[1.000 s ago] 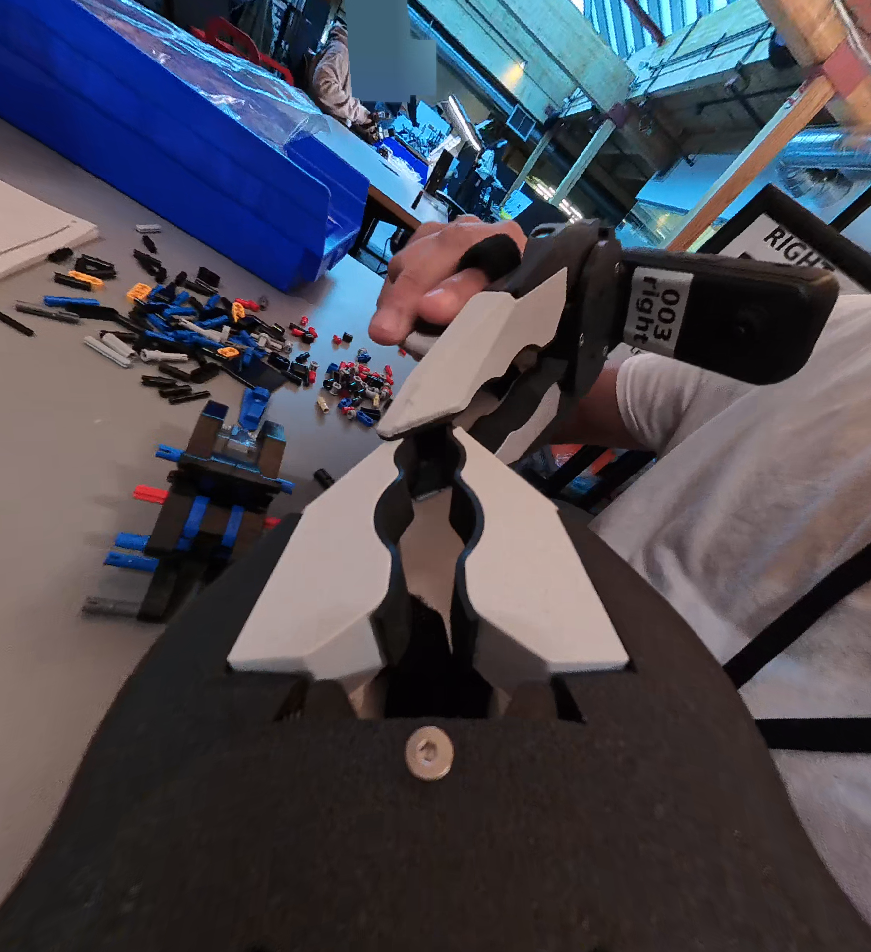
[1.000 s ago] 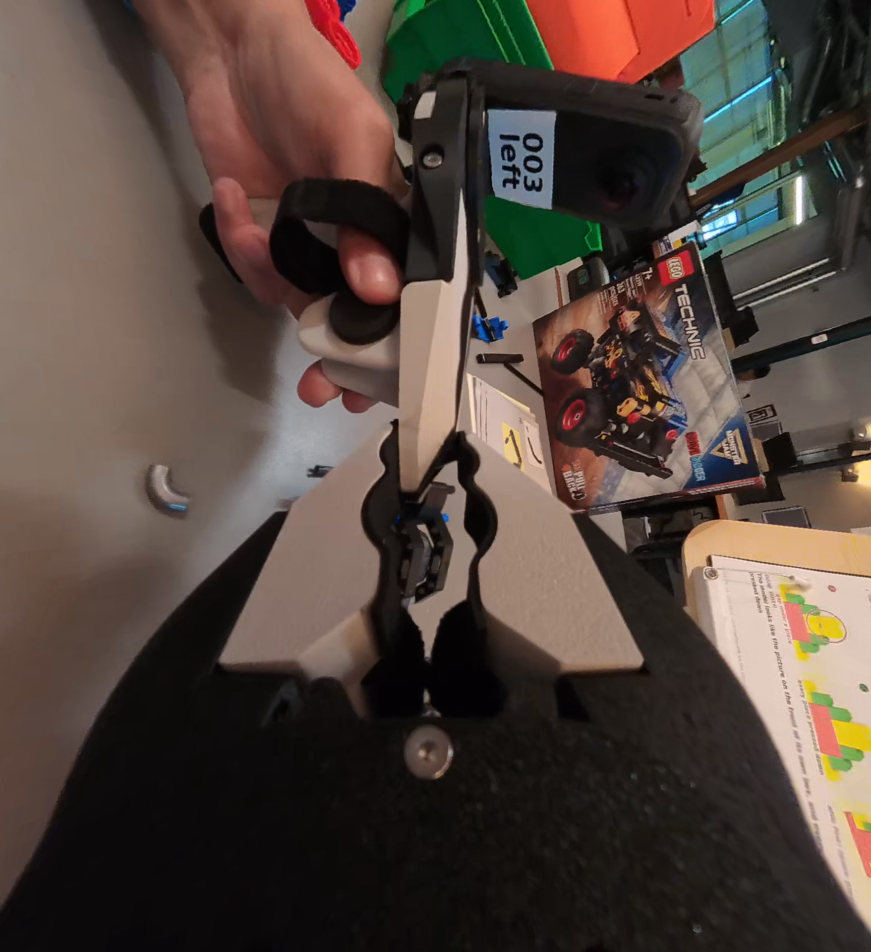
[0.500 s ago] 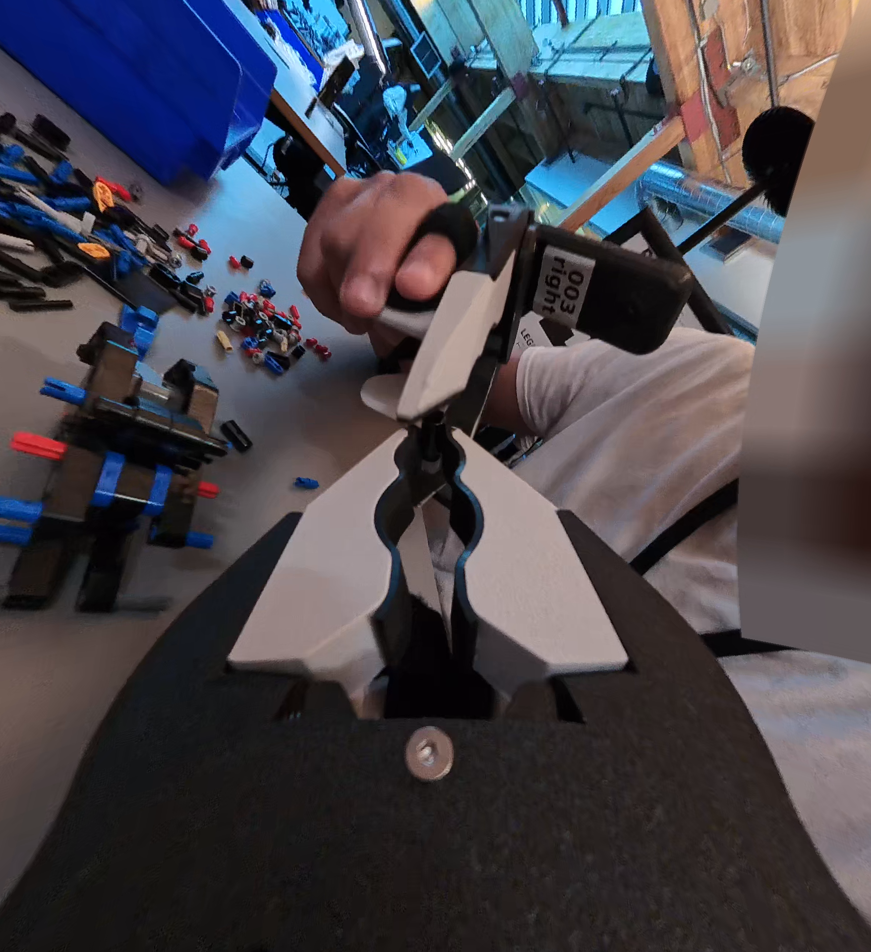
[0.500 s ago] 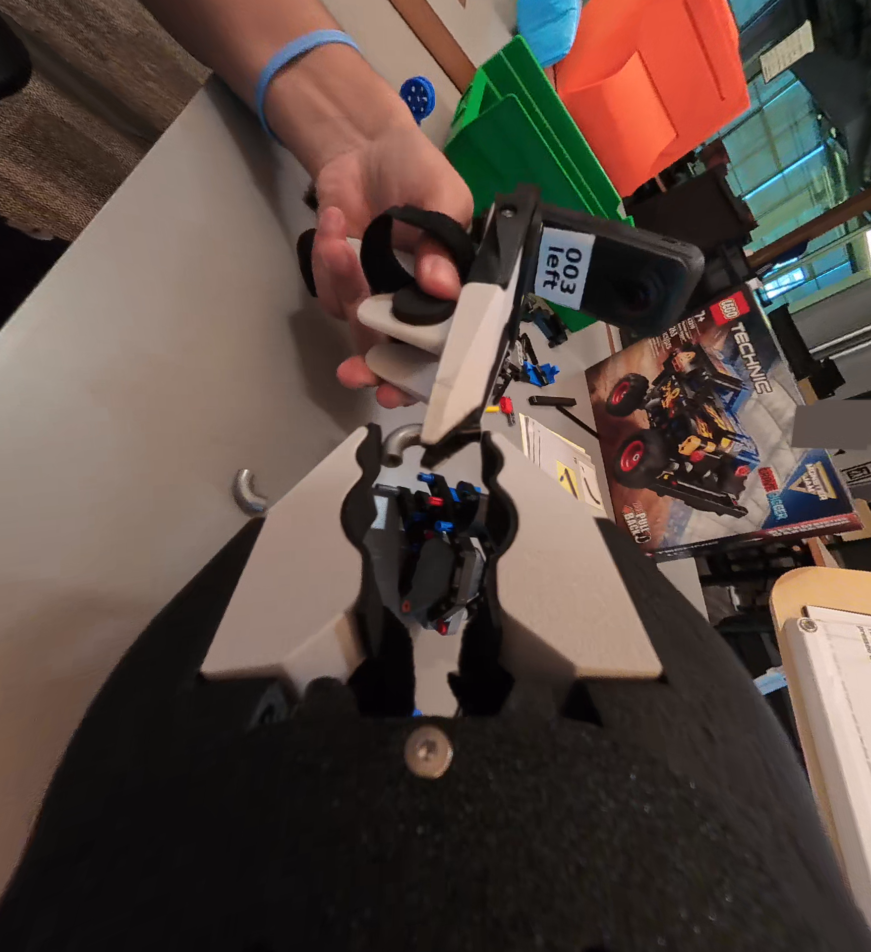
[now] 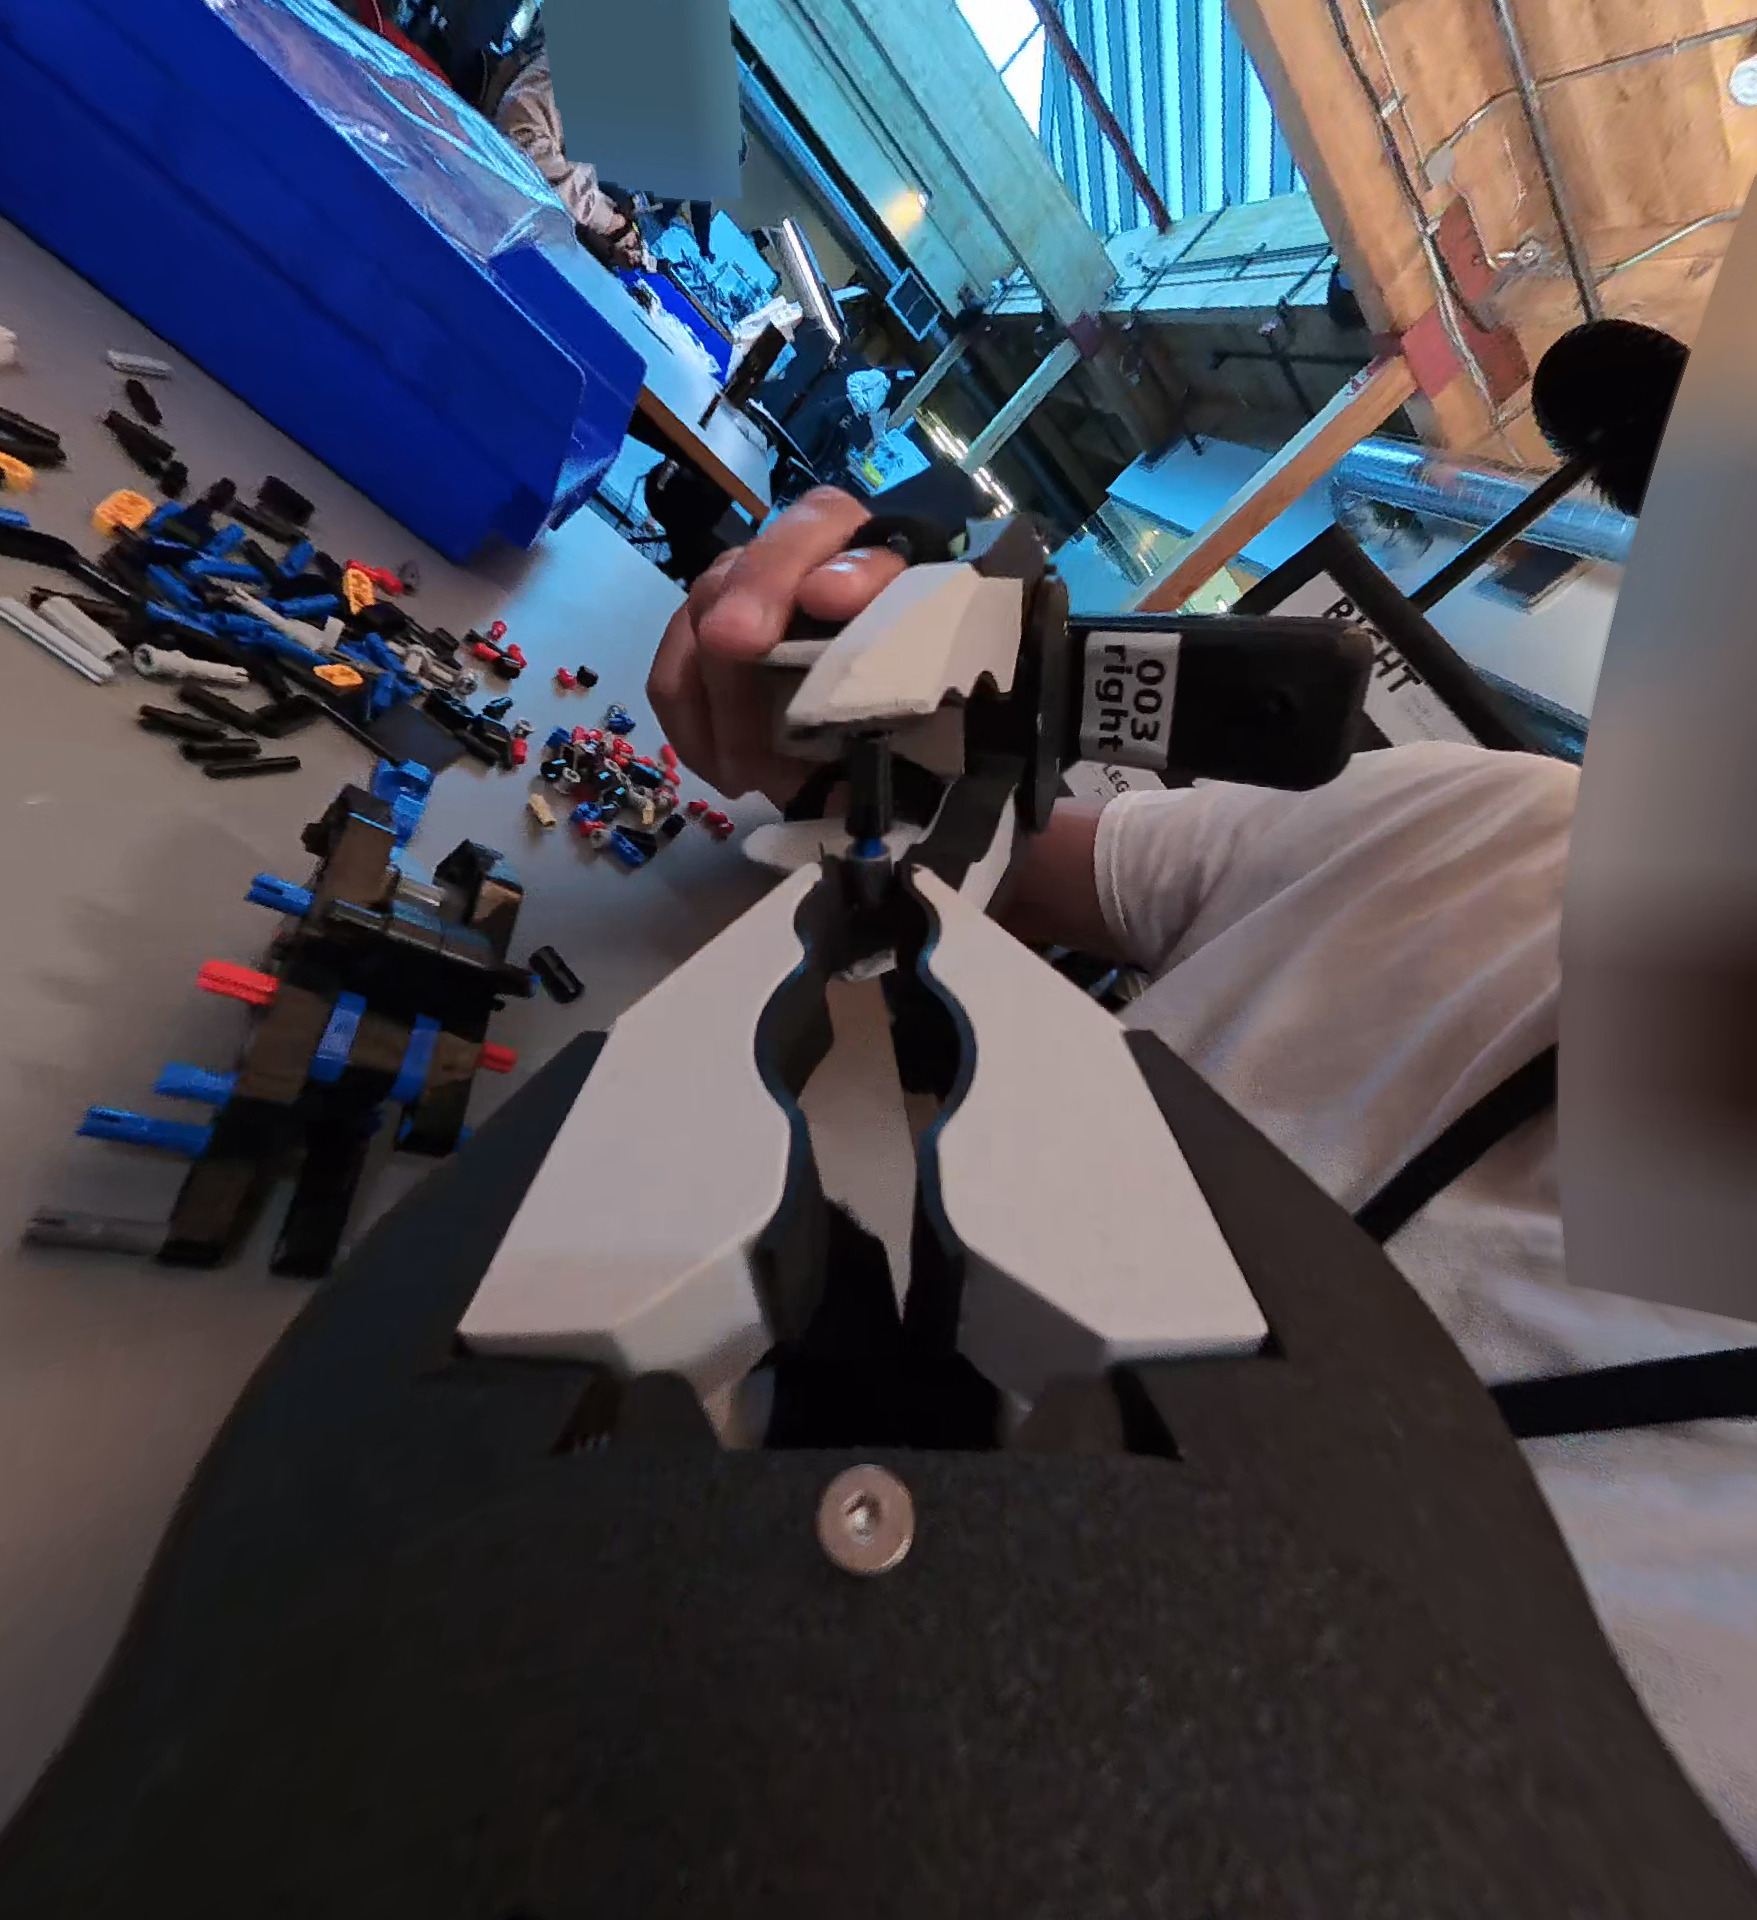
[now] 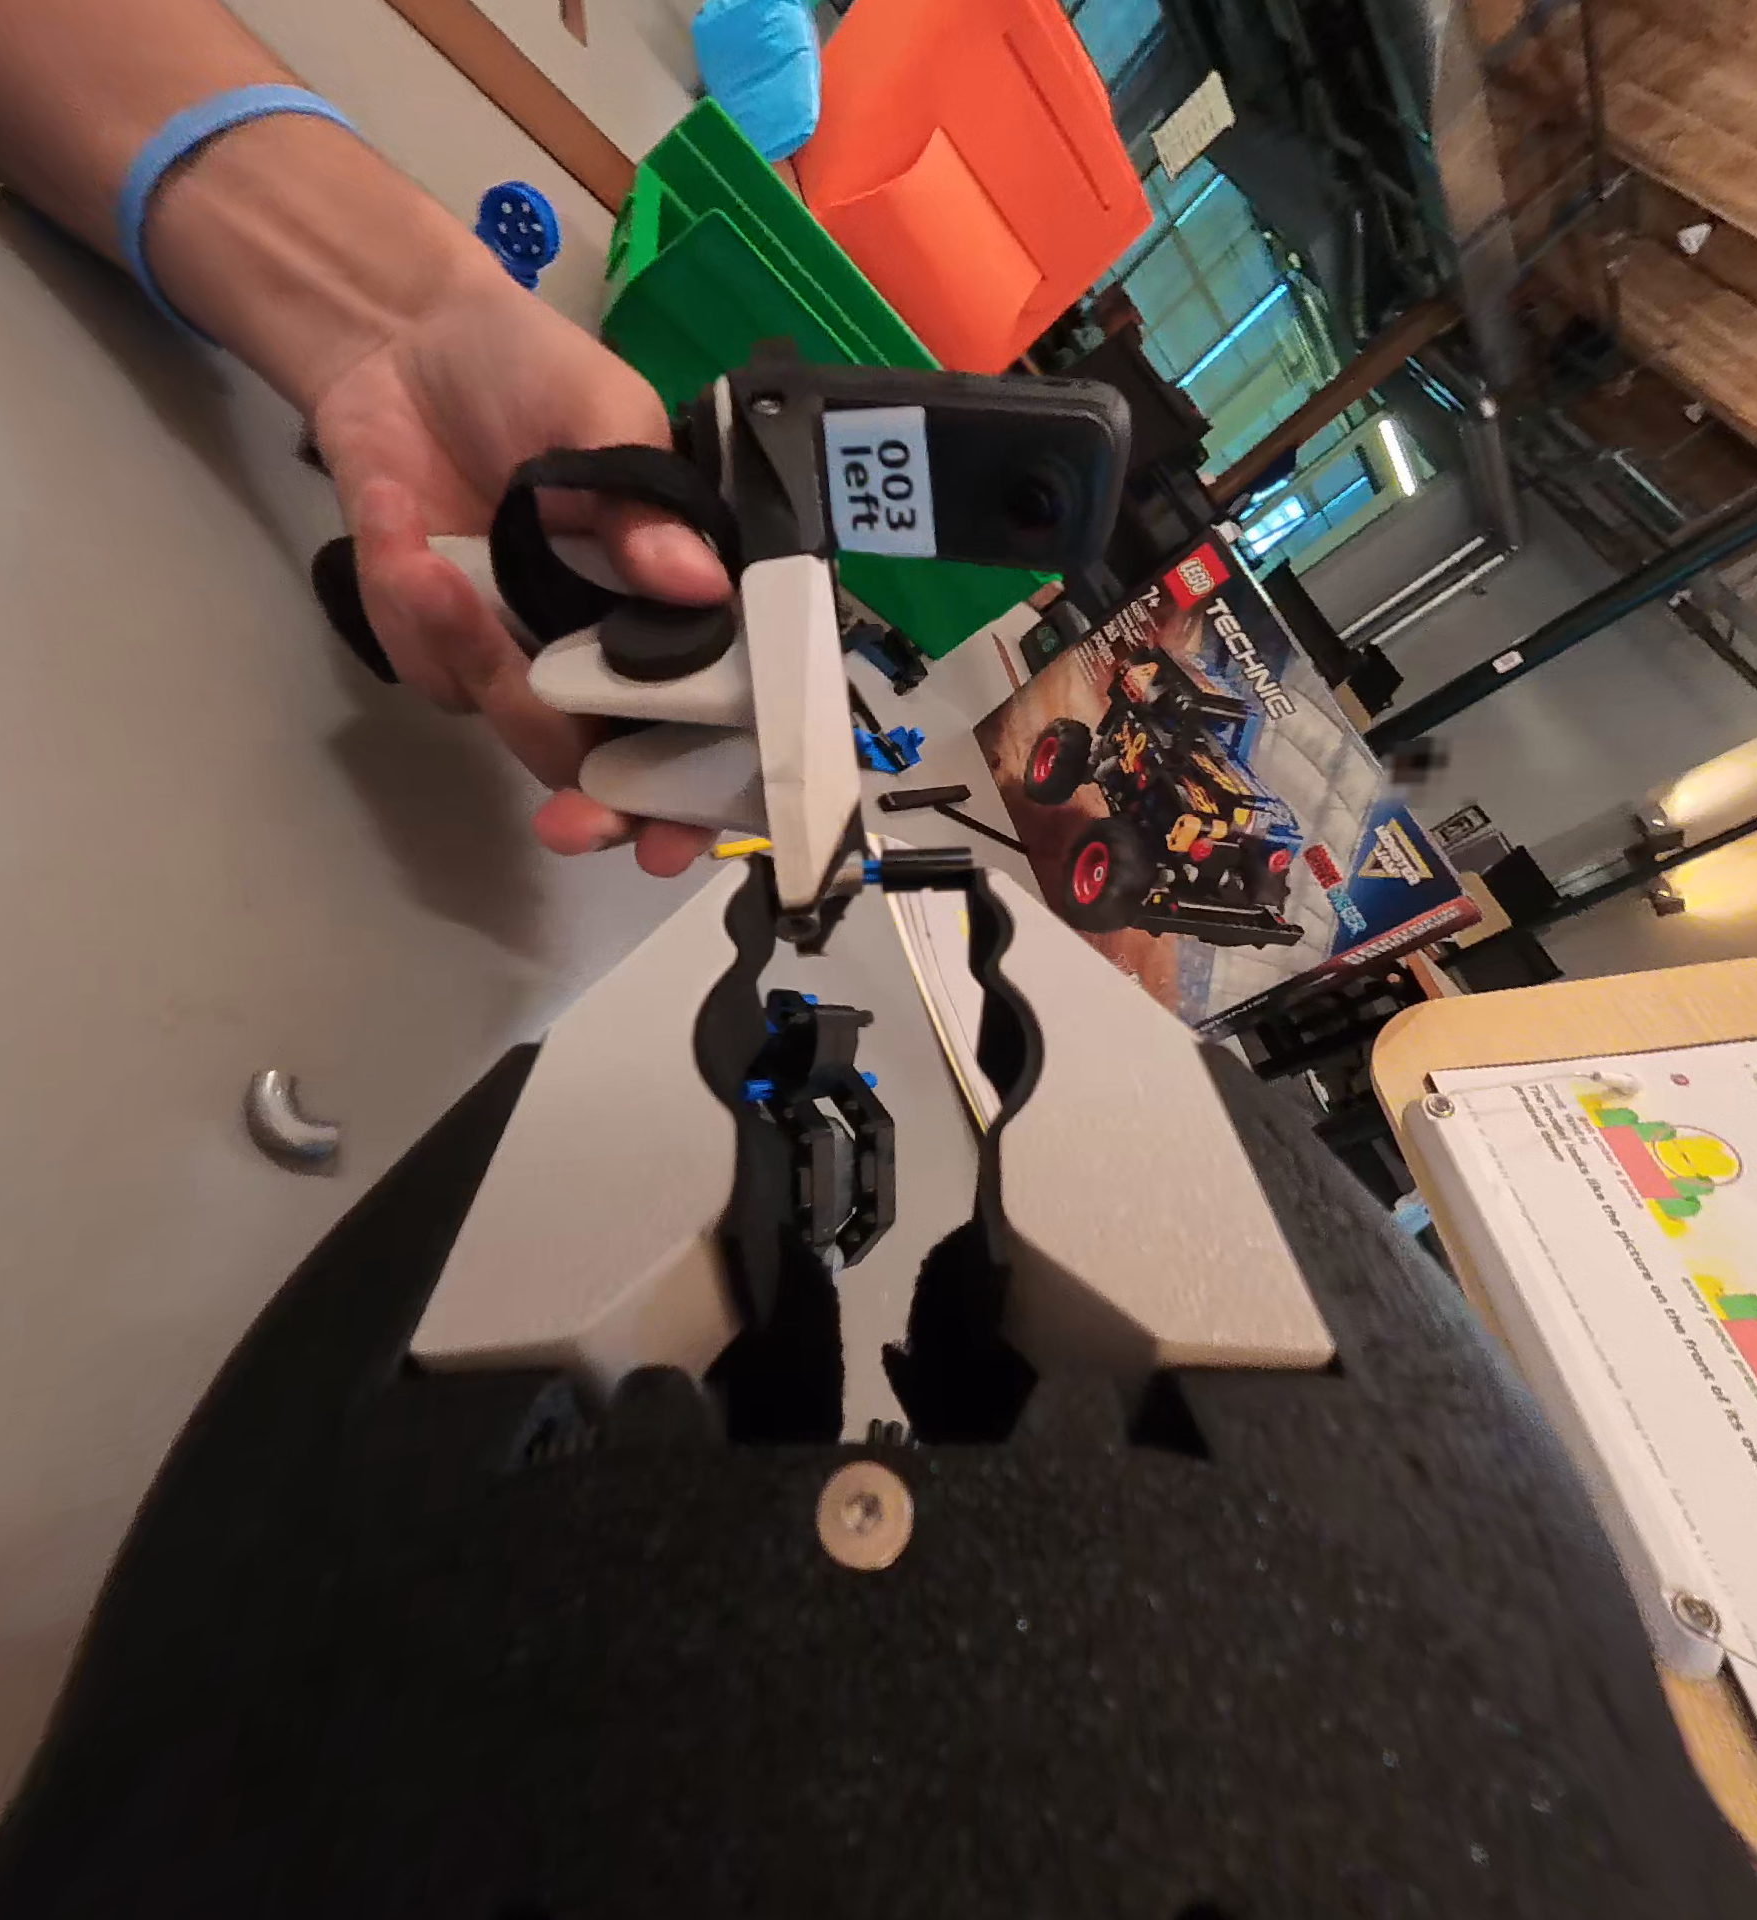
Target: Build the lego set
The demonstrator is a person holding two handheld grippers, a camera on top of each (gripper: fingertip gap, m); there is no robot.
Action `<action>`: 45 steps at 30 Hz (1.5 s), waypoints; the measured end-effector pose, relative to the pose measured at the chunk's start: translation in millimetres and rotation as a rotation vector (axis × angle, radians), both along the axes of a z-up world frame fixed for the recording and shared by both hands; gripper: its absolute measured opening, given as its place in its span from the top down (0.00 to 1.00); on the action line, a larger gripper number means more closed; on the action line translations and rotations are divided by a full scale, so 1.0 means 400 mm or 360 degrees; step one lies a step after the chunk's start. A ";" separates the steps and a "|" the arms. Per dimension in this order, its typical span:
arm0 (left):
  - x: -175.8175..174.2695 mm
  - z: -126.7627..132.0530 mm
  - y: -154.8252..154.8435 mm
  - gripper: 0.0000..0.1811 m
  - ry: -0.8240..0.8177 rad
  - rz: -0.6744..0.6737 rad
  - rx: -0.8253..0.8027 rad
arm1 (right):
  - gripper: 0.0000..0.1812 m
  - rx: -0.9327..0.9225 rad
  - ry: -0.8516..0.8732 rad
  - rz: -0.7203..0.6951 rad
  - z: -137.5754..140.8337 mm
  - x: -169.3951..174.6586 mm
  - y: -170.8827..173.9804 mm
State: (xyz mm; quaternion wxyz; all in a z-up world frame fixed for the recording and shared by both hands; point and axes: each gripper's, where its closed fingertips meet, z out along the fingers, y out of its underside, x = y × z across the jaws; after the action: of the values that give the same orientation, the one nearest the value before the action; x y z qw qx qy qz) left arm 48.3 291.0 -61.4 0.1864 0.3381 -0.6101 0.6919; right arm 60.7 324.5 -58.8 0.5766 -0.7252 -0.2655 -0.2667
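My left gripper [image 5: 861, 891] is shut on a small black pin with a blue end [image 5: 867, 805]. It holds the pin across the tips of my right gripper, whose fingers [image 5: 905, 655] show beyond it, one above the other. In the right wrist view, the jaws of my right gripper [image 6: 869, 888] stand apart. A small black assembly with blue pins [image 6: 832, 1143] lies against its table-side finger, with a gap to the other finger. The left gripper's tip [image 6: 809, 873] reaches in there with the pin [image 6: 924, 862].
A partly built black and blue model [image 5: 354, 997] sits on the grey table [image 5: 74, 904], beside piles of loose pieces [image 5: 250, 623]. Blue bins [image 5: 282, 260] stand behind. The set's box [image 6: 1217, 790], green bins [image 6: 749, 291] and a grey curved piece [image 6: 287, 1117] show in the right wrist view. My two grippers' fingertips are within a few centimetres of each other.
The right jaws have widened since one second ago and the assembly between them has turned. The left gripper's pin now shows across the right gripper's tips. Both views have swung.
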 end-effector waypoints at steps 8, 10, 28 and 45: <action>-0.009 -0.030 -0.010 0.97 0.0014 -0.0031 0.0103 | 0.78 -0.0104 -0.0037 0.0051 -0.043 -0.012 0.005; -0.019 -0.047 -0.017 0.97 0.0052 -0.0078 0.0140 | 0.79 -0.0123 -0.0111 0.0070 -0.053 -0.019 0.004; -0.040 -0.056 -0.020 0.97 0.0014 -0.0150 0.0229 | 0.81 -0.0147 -0.0238 0.0101 -0.063 -0.035 -0.001; 0.023 0.026 0.022 0.97 -0.0110 0.0142 -0.0018 | 0.79 0.0212 -0.0079 -0.0259 0.023 0.038 0.015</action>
State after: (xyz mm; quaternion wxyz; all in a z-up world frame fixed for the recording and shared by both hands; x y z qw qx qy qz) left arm 57.4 299.7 -50.9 0.1361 0.3399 -0.5966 0.7142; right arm 75.8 330.5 -49.5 0.5932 -0.6975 -0.2017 -0.3476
